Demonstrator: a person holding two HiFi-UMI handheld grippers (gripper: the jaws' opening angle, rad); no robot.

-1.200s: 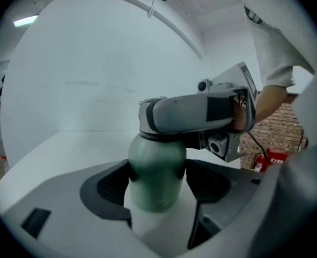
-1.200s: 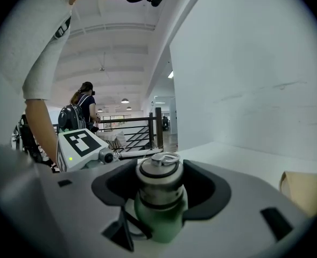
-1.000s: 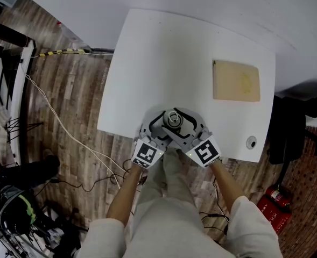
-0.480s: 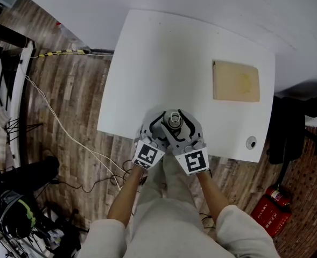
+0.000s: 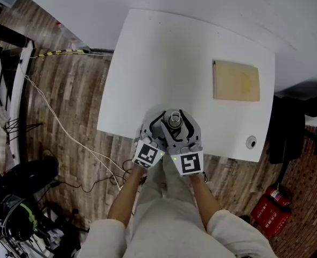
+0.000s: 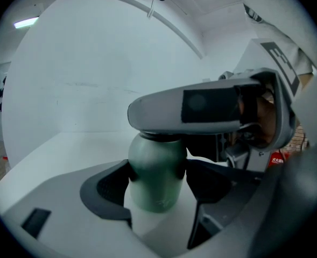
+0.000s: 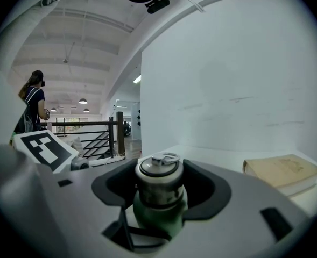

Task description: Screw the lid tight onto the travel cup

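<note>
A green travel cup (image 6: 157, 171) stands upright near the front edge of the white table (image 5: 163, 58). Its silver lid (image 7: 159, 179) sits on top, also seen from above as the lid (image 5: 173, 119). My left gripper (image 6: 157, 183) is shut on the cup's body, with a dark pad pressed on either side. My right gripper (image 7: 159, 190) is shut on the lid, one level higher, and it crosses the top of the left gripper view. In the head view the left gripper (image 5: 166, 124) and right gripper (image 5: 177, 124) both come in from the near side, their marker cubes side by side.
A tan book (image 5: 236, 80) lies flat at the table's right, also seen as the book (image 7: 284, 172). A small round fitting (image 5: 251, 142) sits at the front right corner. Cables run over the wood floor on the left, a red extinguisher (image 5: 274, 208) stands right. A person (image 7: 33, 107) stands far off.
My right gripper has swung clockwise around the cup, still shut on the lid; its marker cube moved from the right to beside the left one. The left gripper and cup stayed put.
</note>
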